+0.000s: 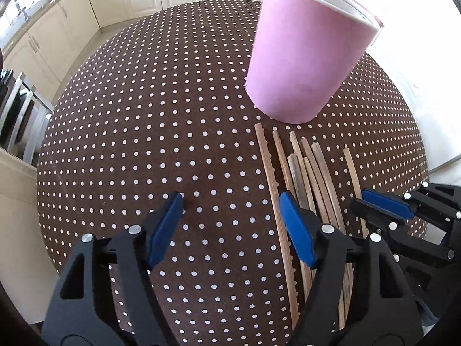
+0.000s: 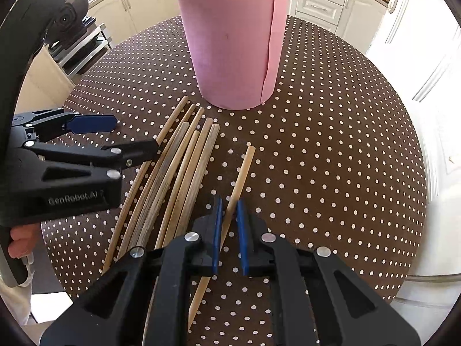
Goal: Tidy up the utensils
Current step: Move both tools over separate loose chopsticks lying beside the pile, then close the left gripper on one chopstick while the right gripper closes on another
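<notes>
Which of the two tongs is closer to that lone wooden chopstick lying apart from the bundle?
Right. The right tongs are shut on the lone wooden chopstick; the left tongs hang open over the bundle of wooden chopsticks beside it.

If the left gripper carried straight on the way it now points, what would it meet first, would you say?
Most likely the dotted tablecloth: the left gripper points steeply down with bare cloth between its open fingers. Its right finger overlaps the chopsticks, so it might touch one first; depth is unclear.
</notes>
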A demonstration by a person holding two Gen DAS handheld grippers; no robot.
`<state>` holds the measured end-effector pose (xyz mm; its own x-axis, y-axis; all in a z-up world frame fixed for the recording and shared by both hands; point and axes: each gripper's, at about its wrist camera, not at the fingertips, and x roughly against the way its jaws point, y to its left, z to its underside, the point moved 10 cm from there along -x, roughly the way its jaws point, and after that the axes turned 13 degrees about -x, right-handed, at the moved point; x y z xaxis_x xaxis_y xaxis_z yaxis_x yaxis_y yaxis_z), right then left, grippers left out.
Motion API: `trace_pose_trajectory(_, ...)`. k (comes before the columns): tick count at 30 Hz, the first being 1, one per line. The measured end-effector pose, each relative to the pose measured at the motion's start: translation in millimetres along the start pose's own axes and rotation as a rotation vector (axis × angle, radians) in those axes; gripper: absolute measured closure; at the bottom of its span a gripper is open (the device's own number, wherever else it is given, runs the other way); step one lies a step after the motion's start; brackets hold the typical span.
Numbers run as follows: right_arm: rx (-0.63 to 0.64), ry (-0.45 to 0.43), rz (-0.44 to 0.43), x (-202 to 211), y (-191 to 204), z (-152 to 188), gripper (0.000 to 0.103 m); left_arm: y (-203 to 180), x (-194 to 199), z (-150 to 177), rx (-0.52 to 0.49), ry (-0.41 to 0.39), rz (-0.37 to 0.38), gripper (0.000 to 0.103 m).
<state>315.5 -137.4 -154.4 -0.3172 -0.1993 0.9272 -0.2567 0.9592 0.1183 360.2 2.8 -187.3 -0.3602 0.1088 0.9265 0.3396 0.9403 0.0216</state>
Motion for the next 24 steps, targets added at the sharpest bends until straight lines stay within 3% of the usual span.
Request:
trace_pose_trajectory(6, 0.012, -0.009, 0.023, -2, 8, 1, 0.095, -16, -3, 8, -0.021, 0.016, -0.04, 0.036)
trace_pose_trajectory(9, 0.022, -0.019, 0.028, -2, 10, 2, 0.095, -13, -1, 8, -0.01, 0.005, -0.044, 0.051)
trace_pose_trajectory(11, 0.033, -0.025, 0.037, -2, 12, 3, 0.095, -9, 3, 12, 0.001, -0.003, -0.044, 0.069)
trace_pose_trajectory(16, 0.042, -0.031, 0.043, -3, 13, 4, 0.095, -5, 12, 22, -0.044, -0.028, -0.034, 0.082)
trace_pose_trajectory(24, 0.066, -0.039, 0.061, -3, 15, 6, 0.094, -15, 22, 43, -0.18, -0.035, -0.001, 0.086)
